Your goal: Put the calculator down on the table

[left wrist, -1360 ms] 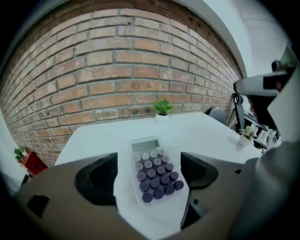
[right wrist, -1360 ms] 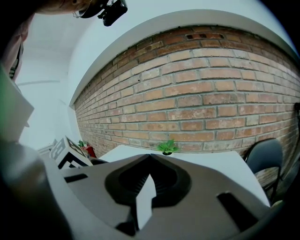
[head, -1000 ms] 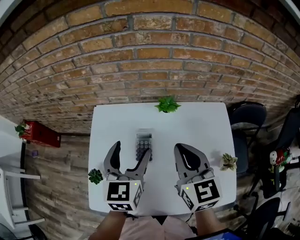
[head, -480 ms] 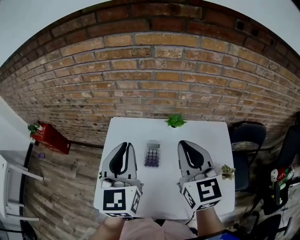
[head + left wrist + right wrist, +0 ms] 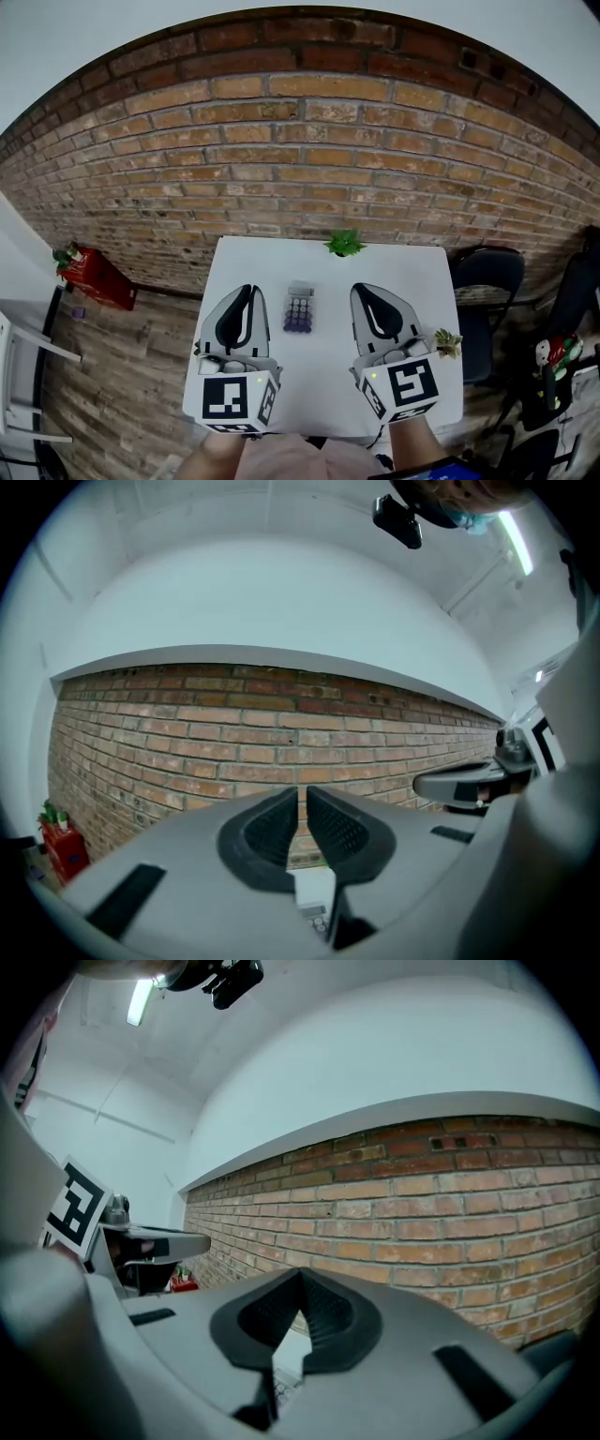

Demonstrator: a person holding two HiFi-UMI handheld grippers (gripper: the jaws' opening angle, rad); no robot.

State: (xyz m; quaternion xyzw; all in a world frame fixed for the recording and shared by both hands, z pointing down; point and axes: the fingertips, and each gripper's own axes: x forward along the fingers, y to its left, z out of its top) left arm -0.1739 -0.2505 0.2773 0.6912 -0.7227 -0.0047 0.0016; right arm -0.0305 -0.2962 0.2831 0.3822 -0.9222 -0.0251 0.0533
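Above the table [image 5: 328, 370], left gripper [image 5: 247, 292] hovers level, closed.

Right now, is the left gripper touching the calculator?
Apart. Head view: the calculator lies flat on the table, with a strip of bare tabletop between it and the shut left gripper.

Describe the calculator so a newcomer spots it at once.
Start at the white table before the brick wall. The calculator lies flat near its middle. Unlike the green plants at the edges, it is a grey slab with dark keys.
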